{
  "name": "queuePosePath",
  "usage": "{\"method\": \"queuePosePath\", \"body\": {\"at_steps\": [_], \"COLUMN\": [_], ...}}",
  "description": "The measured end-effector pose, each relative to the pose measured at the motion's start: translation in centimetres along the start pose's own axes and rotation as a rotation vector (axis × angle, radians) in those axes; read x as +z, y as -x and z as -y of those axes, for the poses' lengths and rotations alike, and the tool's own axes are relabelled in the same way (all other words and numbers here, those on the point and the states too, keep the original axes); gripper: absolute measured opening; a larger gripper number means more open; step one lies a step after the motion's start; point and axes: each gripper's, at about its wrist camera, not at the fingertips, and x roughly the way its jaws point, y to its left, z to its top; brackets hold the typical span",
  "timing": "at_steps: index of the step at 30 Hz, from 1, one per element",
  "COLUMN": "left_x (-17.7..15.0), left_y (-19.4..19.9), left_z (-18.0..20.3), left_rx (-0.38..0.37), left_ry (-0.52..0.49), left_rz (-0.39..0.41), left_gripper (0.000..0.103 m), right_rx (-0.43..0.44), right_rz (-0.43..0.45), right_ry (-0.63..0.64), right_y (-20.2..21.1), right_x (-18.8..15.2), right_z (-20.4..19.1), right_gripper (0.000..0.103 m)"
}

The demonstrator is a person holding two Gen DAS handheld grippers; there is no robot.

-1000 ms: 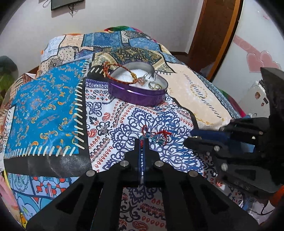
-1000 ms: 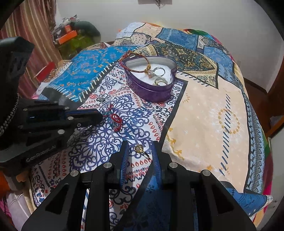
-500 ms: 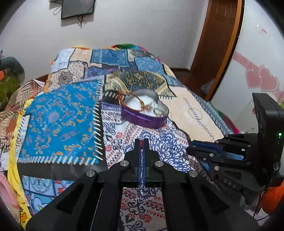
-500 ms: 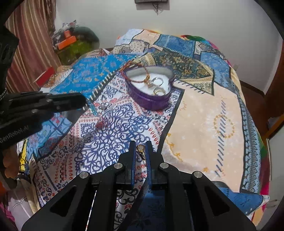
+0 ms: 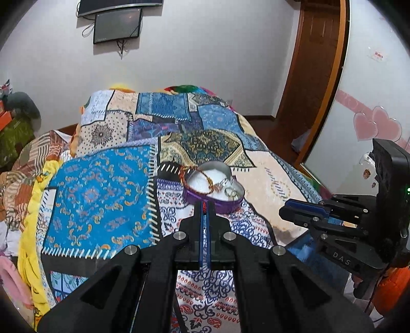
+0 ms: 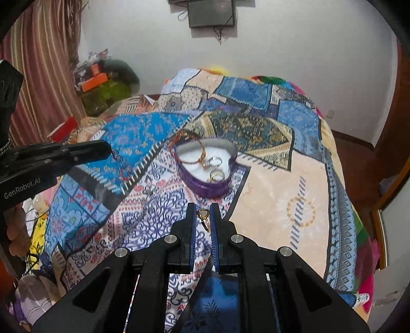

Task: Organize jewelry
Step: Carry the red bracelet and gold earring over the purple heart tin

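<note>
Left wrist view: my left gripper (image 5: pixel 204 205), low in the centre of the frame, has its jaws pressed together on a red beaded bracelet (image 5: pixel 204 206), only a thin strip of which shows at the fingertips. Just above the fingertips sits the purple heart-shaped tin (image 5: pixel 214 185) on the patchwork bedspread (image 5: pixel 102 194); inside it I can see rings (image 5: pixel 231 192) and a red-and-gold bangle (image 5: pixel 194 179) leaning across its left rim. My right gripper (image 5: pixel 284 212) enters from the right edge of the frame. Right wrist view: the right gripper (image 6: pixel 203 208), low centre, is clamped on a gold ring (image 6: pixel 203 217) held between its blue pads (image 6: pixel 214 222). The tin (image 6: pixel 205 166) lies just above, mid-frame, with the bangle (image 6: pixel 191 151) and rings (image 6: pixel 216 169) in it. At the left edge, the left gripper (image 6: pixel 109 151) holds the bracelet (image 6: pixel 120 166), which dangles from its tip over the blue patch of the bedspread (image 6: pixel 282 194). A dark screen (image 6: pixel 211 12) hangs on the wall at the top of the frame.
</note>
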Motion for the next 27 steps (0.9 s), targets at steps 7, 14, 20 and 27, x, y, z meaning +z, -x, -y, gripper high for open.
{"method": "queuePosePath", "body": {"at_steps": [7, 14, 20, 27], "left_x": [1.7, 3.2, 3.8, 4.3], "left_y": [-0.1, -1.2, -2.7, -4.8], "left_z": [0.7, 1.0, 1.0, 0.8], "left_rx": [-0.018, -0.031, -0.037, -0.045], "left_ry": [-0.023, -0.027, -0.021, -0.012], "left_rz": [0.036, 0.049, 0.041, 0.022], "left_gripper": [0.0, 0.0, 0.0, 0.0], "right_rx": [-0.001, 0.005, 0.017, 0.032], "right_rz": [0.04, 0.055, 0.051, 0.038], "right_ry": [-0.008, -0.018, -0.03, -0.034], "right_y": [0.3, -0.4, -1.6, -3.2], "right_x": [1.3, 2.5, 3.1, 4.1], "right_z": [0.3, 0.8, 1.3, 1.9], "right_gripper": [0.009, 0.009, 0.009, 0.009]}}
